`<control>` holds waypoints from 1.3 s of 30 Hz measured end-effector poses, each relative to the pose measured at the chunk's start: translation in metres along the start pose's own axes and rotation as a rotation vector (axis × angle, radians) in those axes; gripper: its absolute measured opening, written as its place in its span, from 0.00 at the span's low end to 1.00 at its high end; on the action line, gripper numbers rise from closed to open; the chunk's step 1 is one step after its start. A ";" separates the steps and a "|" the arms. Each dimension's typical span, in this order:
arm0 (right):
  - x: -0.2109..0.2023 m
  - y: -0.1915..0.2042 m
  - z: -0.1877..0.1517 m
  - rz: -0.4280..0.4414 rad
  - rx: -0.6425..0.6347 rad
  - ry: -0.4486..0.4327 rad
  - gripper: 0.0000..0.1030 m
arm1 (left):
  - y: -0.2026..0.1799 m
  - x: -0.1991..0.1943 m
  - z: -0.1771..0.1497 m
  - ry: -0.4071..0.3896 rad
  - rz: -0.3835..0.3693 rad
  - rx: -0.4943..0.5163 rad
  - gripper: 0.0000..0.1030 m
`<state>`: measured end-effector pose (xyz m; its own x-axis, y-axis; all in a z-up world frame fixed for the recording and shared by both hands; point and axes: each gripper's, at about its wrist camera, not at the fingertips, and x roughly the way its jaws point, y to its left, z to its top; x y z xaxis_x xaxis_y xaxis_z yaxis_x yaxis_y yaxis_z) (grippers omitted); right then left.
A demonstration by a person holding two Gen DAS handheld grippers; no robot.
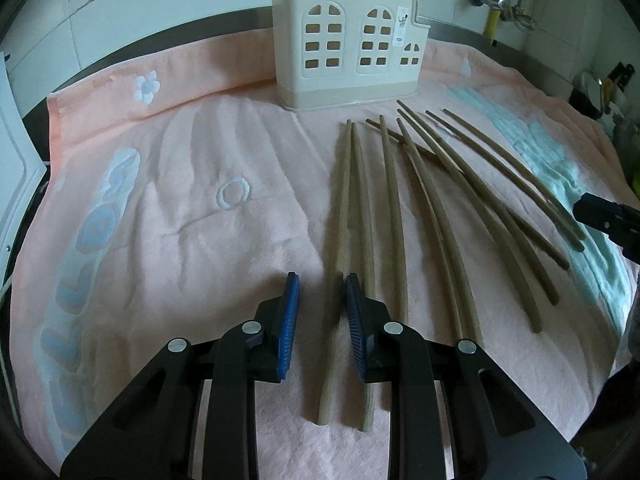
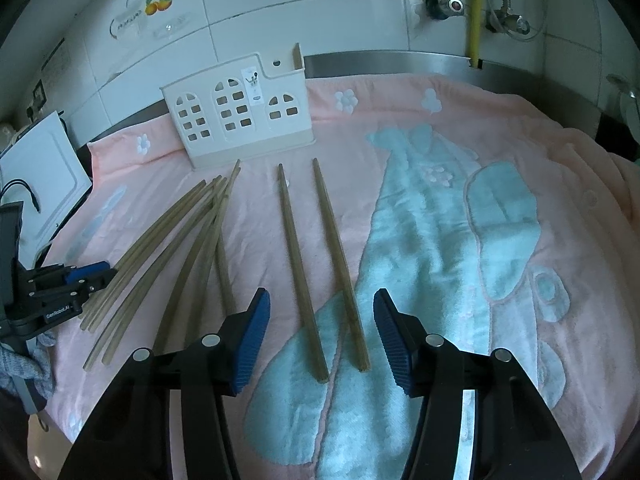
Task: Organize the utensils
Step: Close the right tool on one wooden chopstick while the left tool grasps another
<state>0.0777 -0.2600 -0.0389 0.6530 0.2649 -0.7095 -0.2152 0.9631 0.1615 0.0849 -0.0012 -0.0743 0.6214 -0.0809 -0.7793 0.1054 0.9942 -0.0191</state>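
Observation:
Several wooden chopsticks [image 1: 440, 216] lie spread on a pink towel [image 1: 180, 220], in front of a cream utensil holder [image 1: 344, 44] with window cut-outs. My left gripper [image 1: 322, 300] is open and empty, low over the near ends of the leftmost pair [image 1: 346, 200]. In the right wrist view, my right gripper [image 2: 322, 320] is open and empty, with two separate chopsticks [image 2: 316, 256] lying between its fingers. The rest of the chopsticks [image 2: 180, 248] fan out to its left. The holder [image 2: 240, 116] stands behind them. The left gripper [image 2: 86, 276] shows at the left edge.
A tiled wall with a yellow pipe [image 2: 474, 12] and valves rises behind the steel counter edge [image 2: 400, 62]. A white board [image 2: 40, 168] lies at the left. The towel has a blue pattern [image 2: 420, 240] on its right half.

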 end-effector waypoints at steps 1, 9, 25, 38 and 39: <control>0.001 0.000 0.000 0.000 -0.001 0.002 0.51 | 0.000 0.000 0.000 0.000 0.002 0.003 0.23; 0.002 0.001 0.000 0.002 0.002 0.005 0.51 | -0.004 0.000 0.001 0.004 0.019 0.036 0.23; 0.016 -0.014 -0.005 -0.010 0.016 0.048 0.33 | -0.004 -0.001 0.000 -0.004 0.010 0.026 0.08; 0.022 -0.008 -0.005 -0.082 -0.046 0.055 0.08 | -0.003 -0.002 0.000 -0.003 -0.001 0.038 0.07; 0.019 -0.008 -0.005 -0.080 -0.047 0.051 0.08 | -0.002 -0.004 0.000 -0.011 -0.005 0.030 0.07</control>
<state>0.0884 -0.2628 -0.0574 0.6322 0.1834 -0.7528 -0.1985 0.9775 0.0714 0.0824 -0.0032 -0.0707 0.6295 -0.0868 -0.7722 0.1319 0.9913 -0.0039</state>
